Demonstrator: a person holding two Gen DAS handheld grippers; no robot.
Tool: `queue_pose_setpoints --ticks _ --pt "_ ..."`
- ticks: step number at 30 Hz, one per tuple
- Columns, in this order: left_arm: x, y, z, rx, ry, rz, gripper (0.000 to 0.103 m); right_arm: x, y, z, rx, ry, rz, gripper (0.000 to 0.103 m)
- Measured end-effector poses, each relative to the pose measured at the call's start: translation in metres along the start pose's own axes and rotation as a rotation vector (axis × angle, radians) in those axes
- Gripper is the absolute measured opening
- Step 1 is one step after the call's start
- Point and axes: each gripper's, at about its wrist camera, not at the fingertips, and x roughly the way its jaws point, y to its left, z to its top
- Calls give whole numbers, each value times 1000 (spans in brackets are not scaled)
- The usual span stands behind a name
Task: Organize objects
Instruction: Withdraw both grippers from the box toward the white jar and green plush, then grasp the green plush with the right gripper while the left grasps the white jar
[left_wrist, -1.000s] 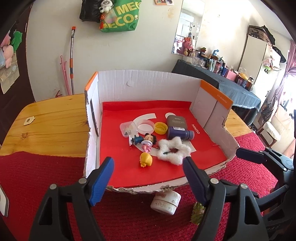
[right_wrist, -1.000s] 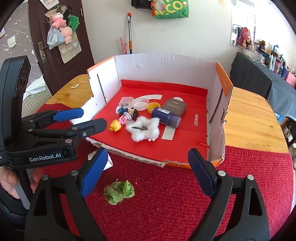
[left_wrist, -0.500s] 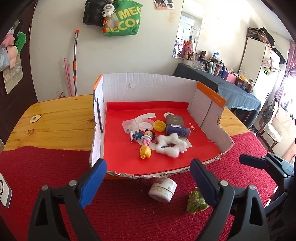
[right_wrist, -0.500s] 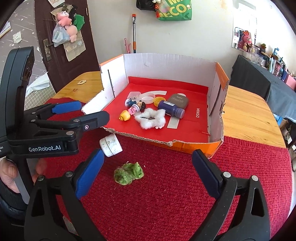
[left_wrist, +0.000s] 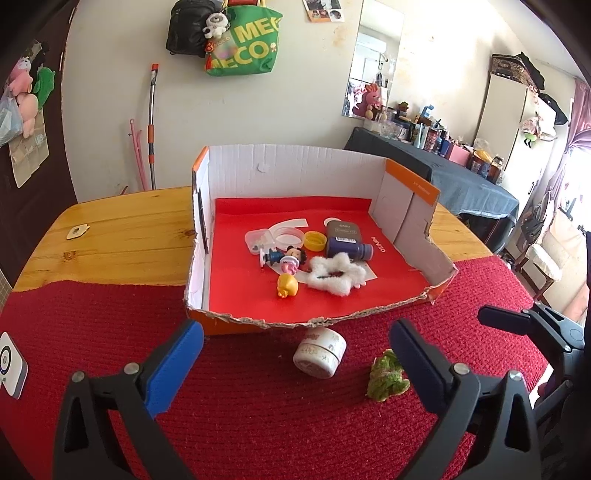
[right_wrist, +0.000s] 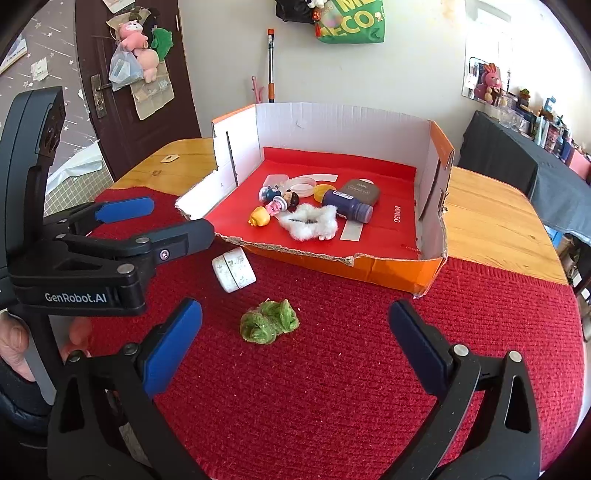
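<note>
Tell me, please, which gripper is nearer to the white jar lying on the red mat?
Left. The left gripper, jaws opening and empty, hangs just beside the white jar. The right gripper, also opening and empty, sits farther back, behind the green fuzzy toy.

"MINISO" on the box (right_wrist: 397, 216); "GenRobot.AI" on the left gripper (right_wrist: 147, 225).

White jar (left_wrist: 320, 353) on side, just before cardboard box (left_wrist: 295, 162); green fuzzy scrunchie (right_wrist: 268, 322) nearby on red cloth; toys inside box.
</note>
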Motion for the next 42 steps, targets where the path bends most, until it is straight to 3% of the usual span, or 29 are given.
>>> queue_pose_setpoints --ticks 21,29,42 --pt "18 3 -22 -1 50 10 102 18 3 -22 4 50 16 103" --pt "31 2 -25 12 92 -20 88 28 2 -23 4 63 18 102" --pt "52 -3 -25 42 145 -68 65 47 2 -20 -7 99 29 73"
